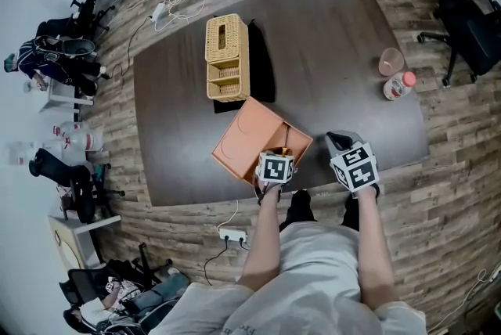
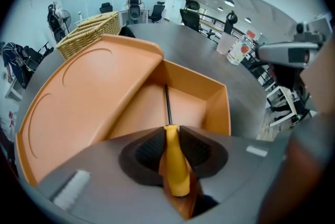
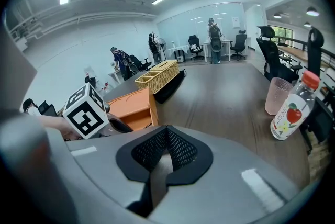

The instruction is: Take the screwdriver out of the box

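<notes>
An orange box [image 1: 249, 130] lies open near the table's front edge, its lid [image 2: 99, 87] folded back to the left. Inside it lies a screwdriver [image 2: 175, 163] with a yellow handle, its dark shaft [image 2: 167, 105] pointing away along the box floor. My left gripper [image 2: 171, 133] reaches steeply down into the box, and its black pads press on both sides of the handle. In the head view the left gripper [image 1: 279, 155] sits over the box's near corner. My right gripper [image 1: 339, 142] hovers over bare table to the right of the box, shut and empty [image 3: 166, 133].
A wicker basket [image 1: 227, 57] stands behind the box, with a dark object beside it. A pink cup [image 1: 391, 61] and a bottle [image 1: 398, 85] stand at the table's right edge. A power strip [image 1: 232, 235] lies on the floor by my feet. Office chairs surround the table.
</notes>
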